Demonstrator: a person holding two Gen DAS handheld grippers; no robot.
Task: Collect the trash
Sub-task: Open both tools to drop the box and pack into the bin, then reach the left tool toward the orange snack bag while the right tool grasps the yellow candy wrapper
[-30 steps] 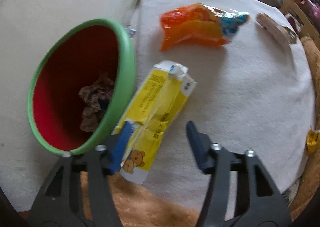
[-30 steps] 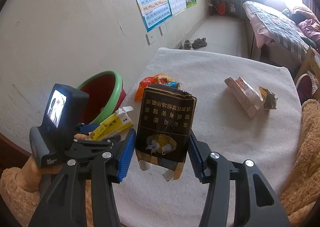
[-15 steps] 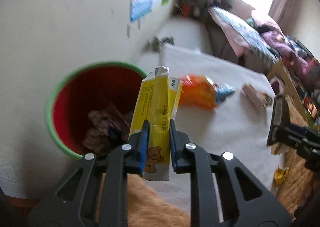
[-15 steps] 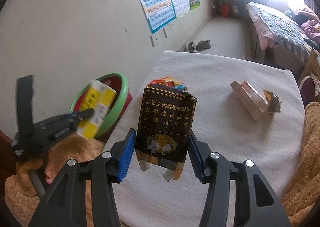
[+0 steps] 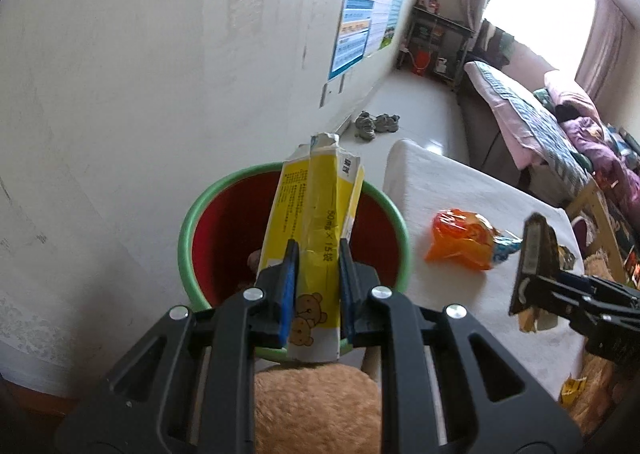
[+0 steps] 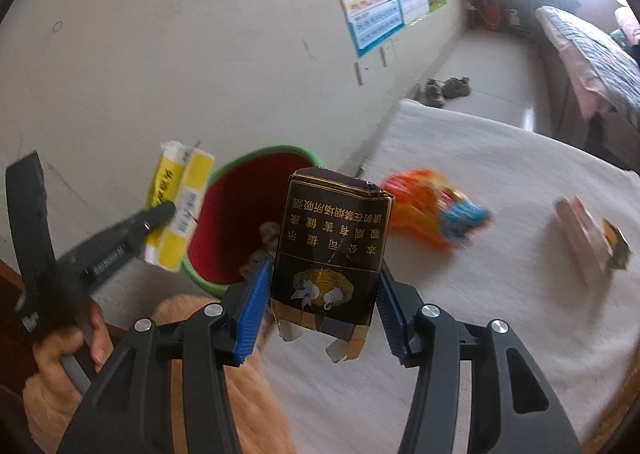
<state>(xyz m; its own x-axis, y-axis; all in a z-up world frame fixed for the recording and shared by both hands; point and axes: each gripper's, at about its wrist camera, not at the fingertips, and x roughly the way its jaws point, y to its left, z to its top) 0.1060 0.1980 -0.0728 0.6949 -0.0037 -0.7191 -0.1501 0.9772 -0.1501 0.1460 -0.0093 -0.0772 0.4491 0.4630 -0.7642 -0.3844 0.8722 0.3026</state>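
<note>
The left gripper points forward and slightly down, low in the frame's centre, its blue-padded fingers clamped on the lower part of a yellow carton that stands nearly upright in front of the red bin with its green rim. The right gripper sits at lower centre of its own frame, pads pressed to both sides of a black cigarette pack, flattened cardboard with gold lettering and torn flaps hanging below. The right wrist view shows what the left cannot: the person's left hand wrapped round the other tool's handle at lower left, the carton raised beside the bin's rim, crumpled brownish scraps inside the bin, and, at the right edge, a pale wrapper lying on the white cloth-covered table. The left wrist view shows the bear print on the carton's base and the black pack edge-on at right. A glossy orange snack bag, crinkled, lies on the cloth right of the bin.
</note>
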